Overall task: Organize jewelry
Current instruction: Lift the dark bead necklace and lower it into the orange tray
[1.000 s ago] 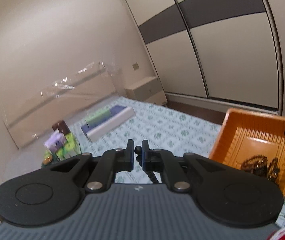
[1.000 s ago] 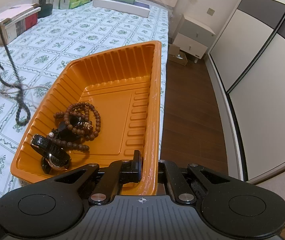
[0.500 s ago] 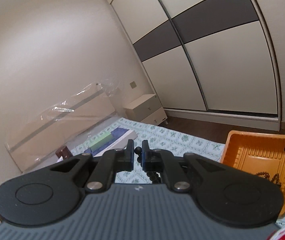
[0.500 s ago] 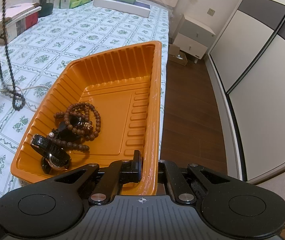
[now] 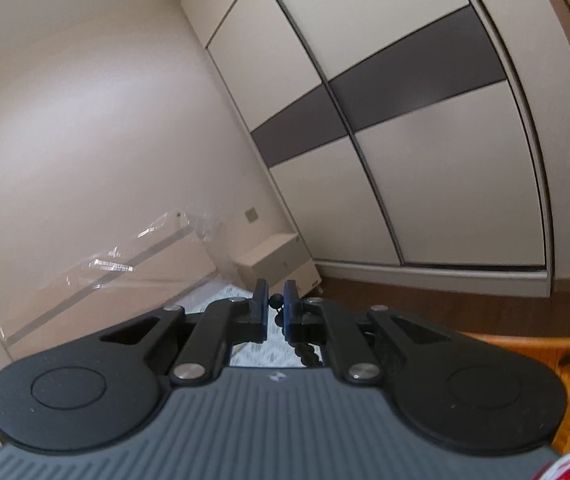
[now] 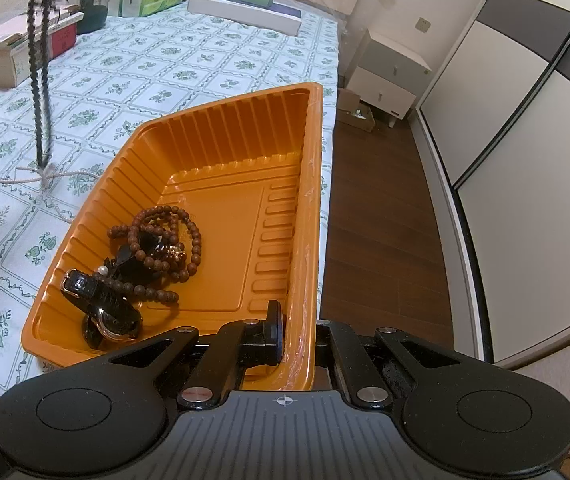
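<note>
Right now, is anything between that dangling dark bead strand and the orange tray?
Nothing visible blocks it. The dark bead strand hangs from the left gripper above the tablecloth, left of the orange tray. Only the tray's left wall lies between; the floor beyond the brown beads is bare.

Glossy ribbed plastic orange tray [image 6: 309, 184] holds matt wooden beads [image 6: 189, 236] on a printed cloth tablecloth [image 6: 189, 64].

The left gripper [image 5: 274, 305] has risen and tipped upward — its view now takes in mostly wall and wardrobe [image 5: 425, 128], with the bed almost gone from sight. The black bead necklace [image 6: 41, 60] it pinches has lifted with it — its lower loop now hangs just above the tablecloth [image 6: 205, 64].
</note>
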`<state>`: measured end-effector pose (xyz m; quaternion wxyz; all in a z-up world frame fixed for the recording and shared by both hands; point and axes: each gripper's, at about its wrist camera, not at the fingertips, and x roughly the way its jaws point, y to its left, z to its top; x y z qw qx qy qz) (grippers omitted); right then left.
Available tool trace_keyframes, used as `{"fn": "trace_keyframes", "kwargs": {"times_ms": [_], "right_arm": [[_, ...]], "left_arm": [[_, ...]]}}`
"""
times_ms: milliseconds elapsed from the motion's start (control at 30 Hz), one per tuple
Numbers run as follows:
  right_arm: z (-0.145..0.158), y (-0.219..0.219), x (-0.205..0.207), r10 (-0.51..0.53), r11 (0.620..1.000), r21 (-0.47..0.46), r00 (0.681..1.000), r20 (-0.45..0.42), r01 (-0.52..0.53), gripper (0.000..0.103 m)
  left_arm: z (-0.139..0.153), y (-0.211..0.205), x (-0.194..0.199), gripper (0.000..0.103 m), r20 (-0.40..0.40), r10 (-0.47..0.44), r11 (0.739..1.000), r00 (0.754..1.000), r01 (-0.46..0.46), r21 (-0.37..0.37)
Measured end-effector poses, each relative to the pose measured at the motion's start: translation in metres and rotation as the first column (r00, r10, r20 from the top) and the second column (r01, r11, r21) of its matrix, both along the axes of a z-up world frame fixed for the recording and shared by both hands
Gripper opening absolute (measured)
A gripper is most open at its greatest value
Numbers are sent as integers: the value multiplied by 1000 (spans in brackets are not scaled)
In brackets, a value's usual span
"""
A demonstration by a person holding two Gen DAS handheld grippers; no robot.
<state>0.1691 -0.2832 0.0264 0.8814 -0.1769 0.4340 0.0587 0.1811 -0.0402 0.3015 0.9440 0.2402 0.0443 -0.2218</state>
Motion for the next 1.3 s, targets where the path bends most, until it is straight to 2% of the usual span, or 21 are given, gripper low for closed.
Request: {"fn": "trace_keyframes", "kwargs": {"times_ms": [367,567,900,1100,1300], "right_arm": [[-1,-1,0,4,1000,1,1000,-1,-4,4],[-2,-2,0,5,1000,5,1000,-2,-5,4],[-1,-1,0,8,1000,4,1000,-2,-8,4],[-2,-1,1,6,1000,6,1000,-5,-6,4],[-3,-2,1,5,1000,3,1000,-9,-5,4]], "left_arm": [[23,-56,7,6,26,-100,994,995,101,-41],[13,-83,11,6,-11,-146,989,989,146,-19],[-57,-125,35,6,-191,-167,981,967,182,66],[-110,-138,50,6,-314,-158,976,936,197,96],[-161,-140,62,6,-422,-143,972,895,208,113]]}}
